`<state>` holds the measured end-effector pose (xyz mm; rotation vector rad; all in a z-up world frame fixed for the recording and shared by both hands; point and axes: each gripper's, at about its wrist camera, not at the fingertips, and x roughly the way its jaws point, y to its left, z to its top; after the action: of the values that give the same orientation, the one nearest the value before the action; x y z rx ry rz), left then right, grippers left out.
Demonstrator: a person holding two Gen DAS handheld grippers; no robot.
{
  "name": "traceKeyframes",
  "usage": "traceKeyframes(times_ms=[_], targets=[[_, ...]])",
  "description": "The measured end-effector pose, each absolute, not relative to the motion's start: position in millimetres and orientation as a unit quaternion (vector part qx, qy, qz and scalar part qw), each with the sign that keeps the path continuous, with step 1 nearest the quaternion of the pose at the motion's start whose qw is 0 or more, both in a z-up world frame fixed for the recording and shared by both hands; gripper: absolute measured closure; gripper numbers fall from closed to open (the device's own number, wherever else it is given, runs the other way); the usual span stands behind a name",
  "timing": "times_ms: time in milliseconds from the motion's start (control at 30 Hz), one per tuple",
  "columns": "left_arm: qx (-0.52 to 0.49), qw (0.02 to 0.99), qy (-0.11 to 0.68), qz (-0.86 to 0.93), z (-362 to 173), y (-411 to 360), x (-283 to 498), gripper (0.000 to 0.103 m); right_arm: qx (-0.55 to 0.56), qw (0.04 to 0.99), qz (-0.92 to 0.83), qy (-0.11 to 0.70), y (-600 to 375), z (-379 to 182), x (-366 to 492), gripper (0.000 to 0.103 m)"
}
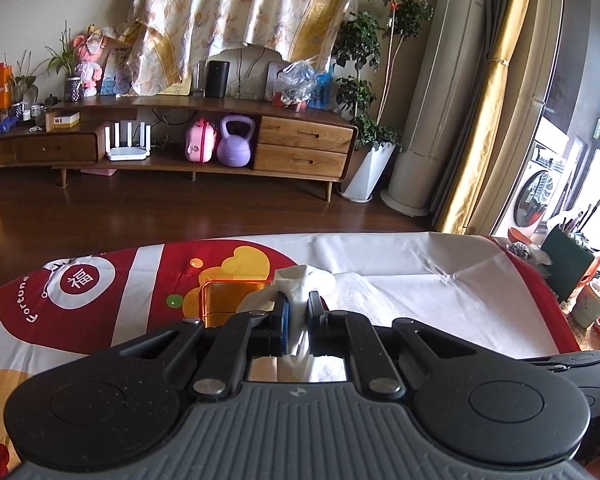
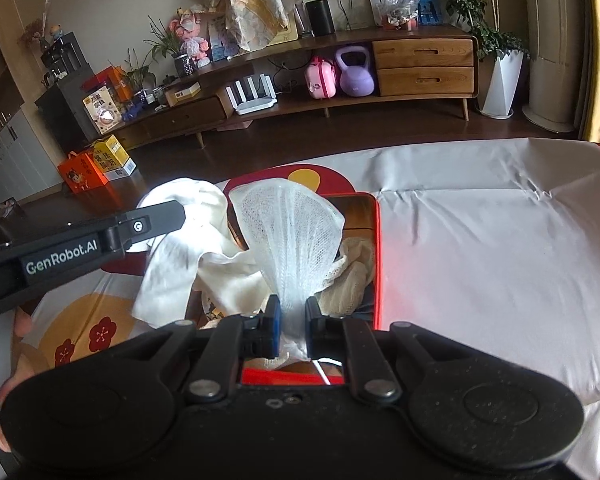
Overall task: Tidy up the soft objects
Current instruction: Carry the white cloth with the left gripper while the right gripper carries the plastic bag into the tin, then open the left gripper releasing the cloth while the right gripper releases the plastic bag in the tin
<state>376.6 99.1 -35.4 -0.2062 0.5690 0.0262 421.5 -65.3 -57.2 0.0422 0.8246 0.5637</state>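
My left gripper [image 1: 298,300] is shut on a plain white cloth [image 1: 300,280] that bunches up past its blue pads. In the right wrist view that cloth [image 2: 180,248] hangs in folds from the left gripper [image 2: 180,211] over the table's left part. My right gripper [image 2: 293,308] is shut on a white mesh cloth [image 2: 288,232], which fans upward above a red-rimmed tin tray [image 2: 377,240]. A cream knitted cloth [image 2: 356,268] lies inside the tray. From the left wrist the tray [image 1: 224,296] shows orange just beyond the fingers.
The table wears a white sheet [image 2: 480,248] over a red and yellow printed cover [image 1: 148,280]. At its right end stand a cup [image 1: 590,304] and a dark pen holder [image 1: 568,260]. Beyond the dark floor runs a wooden cabinet [image 1: 300,144].
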Motion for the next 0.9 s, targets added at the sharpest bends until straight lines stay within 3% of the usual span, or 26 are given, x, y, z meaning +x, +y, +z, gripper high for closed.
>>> traceKeyframes(times_ms=[900], targets=[[-0.088, 0.927, 0.364, 0.006, -106.0, 95.8, 430.9, 0.094, 0.004, 0.868, 0.242, 0.434, -44.7, -101.6, 470.6, 0.088]])
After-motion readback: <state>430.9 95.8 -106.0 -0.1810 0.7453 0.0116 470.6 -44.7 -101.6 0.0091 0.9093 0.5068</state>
